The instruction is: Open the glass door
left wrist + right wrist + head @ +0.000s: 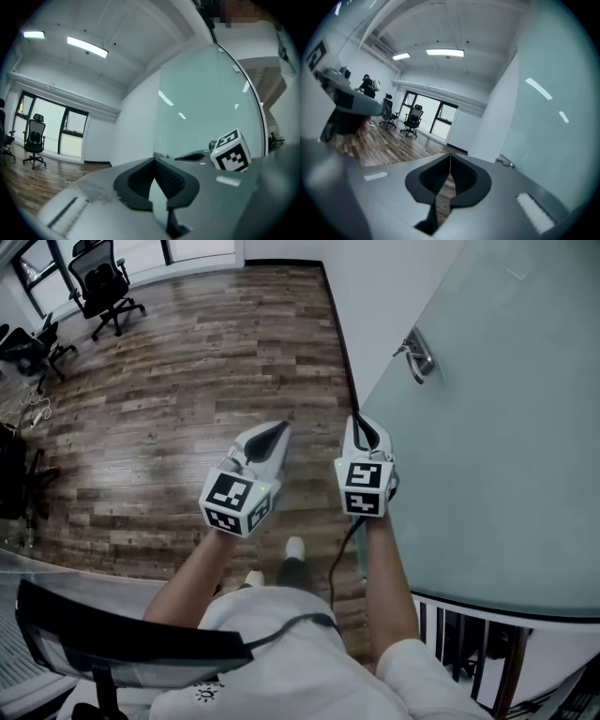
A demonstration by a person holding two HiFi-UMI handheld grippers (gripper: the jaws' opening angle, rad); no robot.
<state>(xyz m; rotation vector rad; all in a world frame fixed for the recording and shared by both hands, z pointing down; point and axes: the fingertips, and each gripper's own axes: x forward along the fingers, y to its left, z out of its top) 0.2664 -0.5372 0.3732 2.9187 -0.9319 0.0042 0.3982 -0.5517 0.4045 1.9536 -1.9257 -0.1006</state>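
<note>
— While you hold both tools out, where is the glass door (487, 456)?
— On my right, frosted. Its metal handle (417, 354) sits ahead of my right tool (360, 424), well apart from it. My left tool (277, 432) is just beside the right one, and both have their jaws together on nothing.
— What stands around you?
— Only bare glass lies between the right tool and the handle. There's a white wall (394, 277) beyond, wood floor (187, 381) below and office chairs (103, 282) far off.
</note>
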